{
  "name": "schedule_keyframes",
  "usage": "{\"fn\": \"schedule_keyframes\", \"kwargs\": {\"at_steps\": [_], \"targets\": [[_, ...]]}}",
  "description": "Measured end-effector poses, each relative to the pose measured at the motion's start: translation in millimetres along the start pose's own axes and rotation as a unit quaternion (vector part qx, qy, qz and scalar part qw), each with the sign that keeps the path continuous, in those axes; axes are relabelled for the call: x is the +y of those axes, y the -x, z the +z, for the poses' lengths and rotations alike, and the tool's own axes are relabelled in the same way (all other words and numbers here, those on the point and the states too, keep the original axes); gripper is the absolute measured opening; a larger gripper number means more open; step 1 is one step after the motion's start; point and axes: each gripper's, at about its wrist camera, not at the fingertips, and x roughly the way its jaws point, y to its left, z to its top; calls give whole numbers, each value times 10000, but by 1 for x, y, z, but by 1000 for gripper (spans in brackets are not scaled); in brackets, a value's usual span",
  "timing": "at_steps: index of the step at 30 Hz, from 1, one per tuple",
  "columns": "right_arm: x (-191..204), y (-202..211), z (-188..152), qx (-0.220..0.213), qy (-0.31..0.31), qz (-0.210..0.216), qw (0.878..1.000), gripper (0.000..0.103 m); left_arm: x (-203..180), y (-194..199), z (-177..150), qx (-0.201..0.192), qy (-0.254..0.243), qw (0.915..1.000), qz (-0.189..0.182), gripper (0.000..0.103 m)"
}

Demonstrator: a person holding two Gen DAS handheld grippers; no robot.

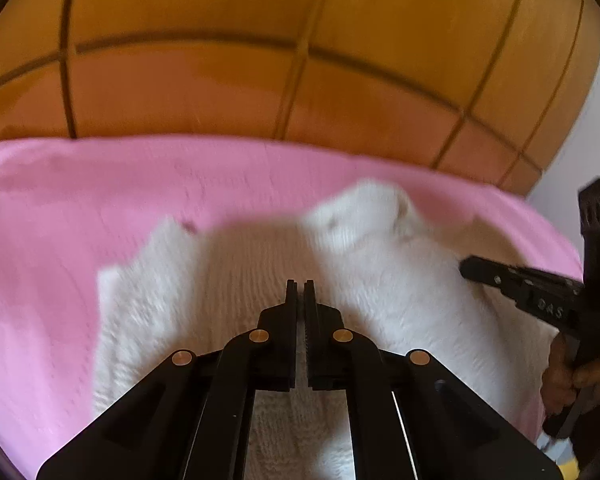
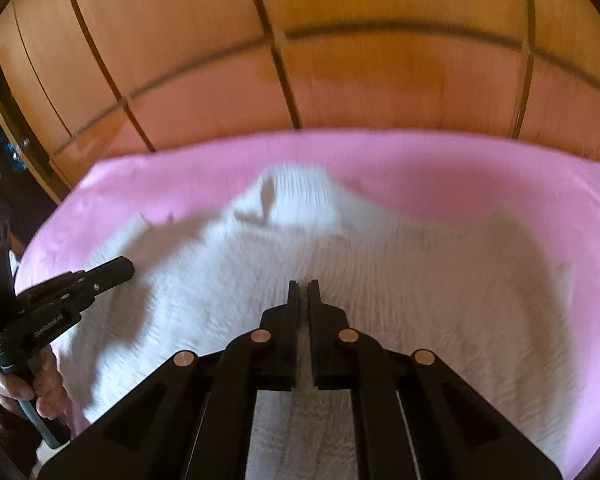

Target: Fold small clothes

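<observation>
White knit garment (image 2: 380, 280) flat on pink cover (image 2: 500, 176), spread under my left gripper (image 1: 300, 292) and right gripper (image 2: 304, 292); both pressed together, pinching nothing visible.

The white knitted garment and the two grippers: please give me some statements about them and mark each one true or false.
1. The white knitted garment lies on a pink cover. True.
2. The left gripper has its jaws spread wide. False: they are almost together, with only a thin slit between them.
3. Wooden panels stand behind the pink cover. True.
4. The right gripper lifts a blue sock. False: no sock shows; it is over the white garment, jaws nearly closed.
5. The garment is folded into a neat square. False: it lies spread and rumpled.
</observation>
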Motion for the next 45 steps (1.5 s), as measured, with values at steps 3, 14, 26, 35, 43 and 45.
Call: {"fn": "schedule_keyframes", "kwargs": {"at_steps": [3, 14, 26, 35, 43, 45], "targets": [[2, -8, 7, -83, -26, -102, 9999, 4, -2, -9, 8, -32, -37, 9998, 187, 2], [-9, -54, -2, 222, -163, -549, 9981, 8, 7, -48, -1, 439, 92, 9965, 706, 0], [58, -16, -16, -12, 628, 60, 9980, 73, 23, 26, -44, -44, 720, 9902, 1197, 40], [69, -26, -27, 239, 710, -371, 9965, 86, 12, 68, -68, -303, 692, 9896, 1224, 59], [40, 31, -50, -83, 340, -420, 9985, 86, 7, 84, -80, -397, 770, 9906, 1060, 59], [27, 40, -57, -126, 166, -473, 9987, 86, 6, 85, -82, -410, 775, 9907, 1036, 59]]}}
